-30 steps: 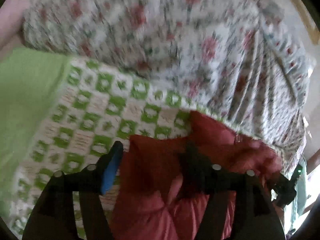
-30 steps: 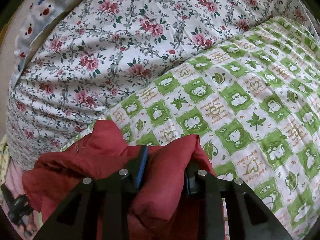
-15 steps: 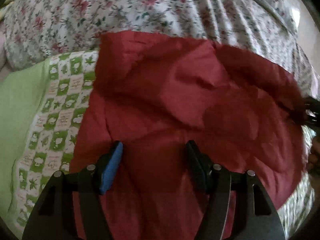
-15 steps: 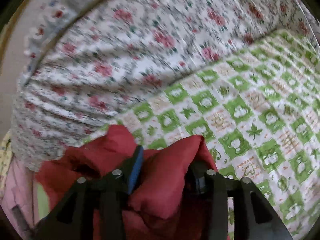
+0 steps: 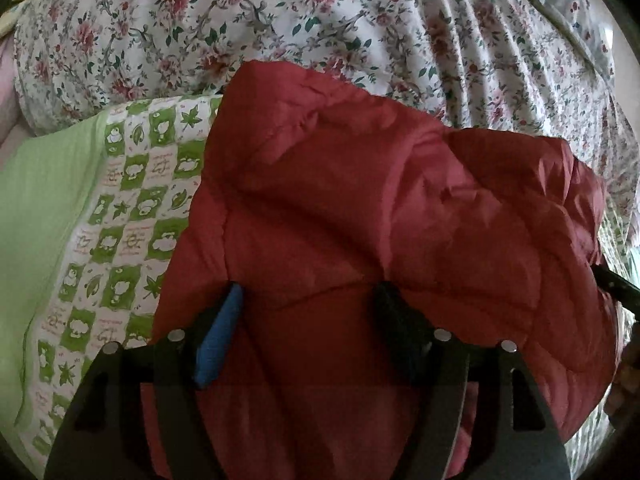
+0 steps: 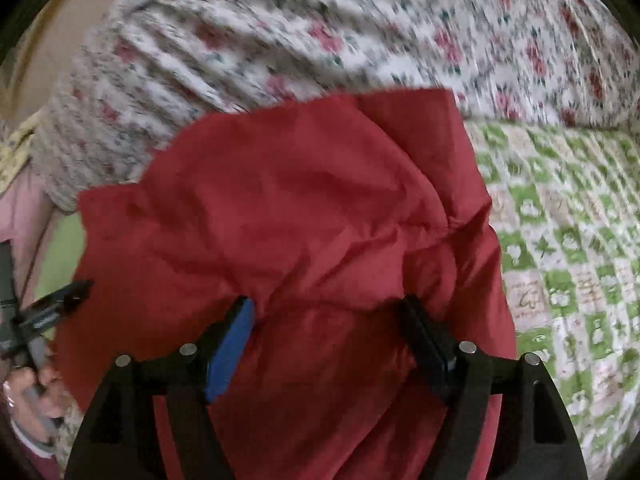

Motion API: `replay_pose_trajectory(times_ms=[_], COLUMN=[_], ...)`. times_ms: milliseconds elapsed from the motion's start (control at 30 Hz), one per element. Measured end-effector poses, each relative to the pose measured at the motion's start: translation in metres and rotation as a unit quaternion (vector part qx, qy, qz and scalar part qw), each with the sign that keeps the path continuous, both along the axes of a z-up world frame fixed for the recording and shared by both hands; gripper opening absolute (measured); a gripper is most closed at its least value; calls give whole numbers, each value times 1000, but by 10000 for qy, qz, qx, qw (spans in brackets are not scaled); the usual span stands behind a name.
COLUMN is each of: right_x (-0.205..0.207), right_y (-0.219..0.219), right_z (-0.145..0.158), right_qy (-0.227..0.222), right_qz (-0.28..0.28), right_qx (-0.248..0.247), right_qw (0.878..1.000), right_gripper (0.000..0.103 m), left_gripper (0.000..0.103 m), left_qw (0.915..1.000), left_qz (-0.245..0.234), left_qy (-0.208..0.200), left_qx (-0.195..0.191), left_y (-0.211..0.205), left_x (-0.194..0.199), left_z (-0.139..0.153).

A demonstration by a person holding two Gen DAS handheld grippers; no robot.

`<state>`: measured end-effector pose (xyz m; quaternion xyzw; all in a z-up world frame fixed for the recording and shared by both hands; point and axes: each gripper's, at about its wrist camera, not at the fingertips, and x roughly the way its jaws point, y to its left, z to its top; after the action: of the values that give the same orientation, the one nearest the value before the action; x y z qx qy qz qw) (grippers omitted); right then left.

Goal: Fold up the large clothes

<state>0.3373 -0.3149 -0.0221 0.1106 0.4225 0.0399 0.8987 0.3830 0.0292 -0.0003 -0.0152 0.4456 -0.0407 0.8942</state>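
Observation:
A red quilted jacket (image 5: 360,208) lies in a folded heap on the bed and fills the middle of both views (image 6: 300,208). My left gripper (image 5: 308,300) is open, its jaws wide apart just above the near part of the jacket. My right gripper (image 6: 328,312) is also open over the jacket, with red cloth bulging between its jaws. The right wrist view is blurred. The other gripper shows as a dark tip at the right edge of the left wrist view (image 5: 616,288) and at the left edge of the right wrist view (image 6: 60,296).
A green and white checked blanket (image 5: 132,216) lies under the jacket and spreads to the right in the right wrist view (image 6: 568,264). A floral quilt (image 5: 320,20) is bunched behind. A plain green sheet (image 5: 36,216) lies at the left.
Both grippers have let go of the jacket and opened. The jacket, bunched in the jaws a second ago, now lies spread over the checked blanket. The right gripper's view swung left.

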Motion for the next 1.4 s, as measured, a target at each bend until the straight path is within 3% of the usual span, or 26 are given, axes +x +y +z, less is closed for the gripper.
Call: replay_pose_trajectory(times_ms=[200,400,733,967,1233,1400], right_x=[15,9,-35,-50,-56,-56], right_y=[-17,-17,-37,-54,-80,-97], right_z=[-14,-13,18,22,9,-7], right_qy=[166,29,-367,-355,-162,-8], right_qz=[-284,-303,-338,-489,-719,-754], right_qx=[420,444,728,812,939,1465], right_qw=[9986,9986,9961,9949,9928,9863], right_gripper=[77,77,77,78,82,84], left_gripper=[86,87,87,87,87,87], left_qw=[9989,9989,9941,9924,9862,9756], left_qz=[221,248,213,398,642,544], left_qy=[312,308,73,70,200,354], left_qx=[-253,-257,-1062,-1161,-1514,-2096], left_y=[15,14,45,69,98,110], left_x=[22,19,-13,-22,-22,-18], left_z=[-12,-9,19,18,5,-5])
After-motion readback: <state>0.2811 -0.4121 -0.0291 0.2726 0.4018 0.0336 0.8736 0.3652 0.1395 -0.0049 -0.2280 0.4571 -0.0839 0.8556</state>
